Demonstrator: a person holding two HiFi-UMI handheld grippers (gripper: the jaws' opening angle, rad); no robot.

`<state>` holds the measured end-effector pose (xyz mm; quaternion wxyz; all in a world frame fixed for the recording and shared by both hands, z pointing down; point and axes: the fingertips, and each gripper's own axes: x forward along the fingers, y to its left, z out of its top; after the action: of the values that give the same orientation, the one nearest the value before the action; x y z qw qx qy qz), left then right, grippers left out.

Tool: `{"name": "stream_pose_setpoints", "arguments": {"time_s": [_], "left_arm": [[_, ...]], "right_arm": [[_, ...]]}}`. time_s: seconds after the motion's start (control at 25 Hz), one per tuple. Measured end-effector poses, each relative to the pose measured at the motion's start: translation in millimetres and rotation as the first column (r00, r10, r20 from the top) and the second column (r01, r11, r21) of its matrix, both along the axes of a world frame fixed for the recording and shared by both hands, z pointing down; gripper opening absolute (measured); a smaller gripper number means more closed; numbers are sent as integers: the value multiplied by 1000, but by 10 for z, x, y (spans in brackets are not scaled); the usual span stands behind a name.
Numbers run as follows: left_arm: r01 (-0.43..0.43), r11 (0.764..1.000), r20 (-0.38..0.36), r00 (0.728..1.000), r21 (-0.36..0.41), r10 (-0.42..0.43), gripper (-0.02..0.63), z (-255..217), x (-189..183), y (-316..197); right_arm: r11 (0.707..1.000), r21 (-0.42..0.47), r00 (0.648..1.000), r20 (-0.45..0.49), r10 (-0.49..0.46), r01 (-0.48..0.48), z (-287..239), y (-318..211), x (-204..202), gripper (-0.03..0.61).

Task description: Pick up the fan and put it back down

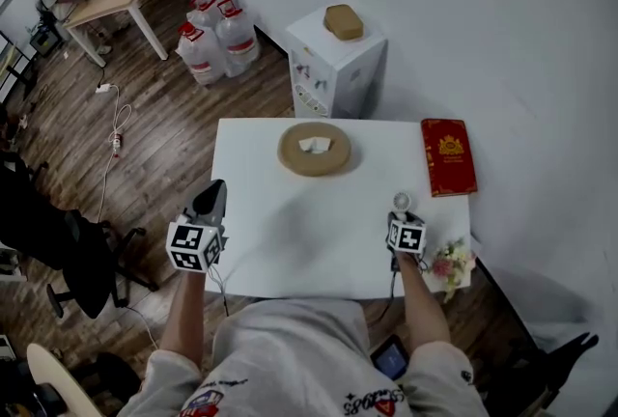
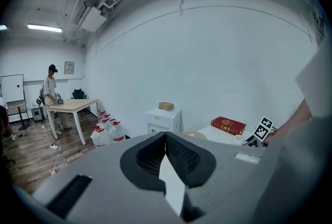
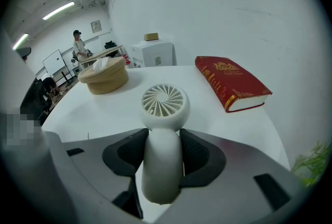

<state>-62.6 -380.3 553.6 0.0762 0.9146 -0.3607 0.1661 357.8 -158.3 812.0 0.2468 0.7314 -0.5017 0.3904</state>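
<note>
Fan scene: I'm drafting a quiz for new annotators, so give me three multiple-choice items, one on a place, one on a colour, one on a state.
1. Where does the red book lie on the white table?
A) near left corner B) far right corner C) middle
2. What colour is the fan?
A) white B) black C) red
3. What is the right hand-held gripper doing?
A) open, empty B) shut on the book C) shut on the fan's handle

1 B: the head view shows it at the table's right edge, at the back.
2 A: grille and handle are both white.
3 C: the jaws press on the handle from both sides.
</note>
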Motion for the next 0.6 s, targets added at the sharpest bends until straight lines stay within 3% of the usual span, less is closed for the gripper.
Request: {"name": "stream_pose_setpoints", "arguments": {"time_s": [0.6], "left_arm": [[40,999,21,999,-21,-40,5,100,-202,53]], "right_arm": [[999,6,999,3,-38,38,231,-57,-77,192]]}}
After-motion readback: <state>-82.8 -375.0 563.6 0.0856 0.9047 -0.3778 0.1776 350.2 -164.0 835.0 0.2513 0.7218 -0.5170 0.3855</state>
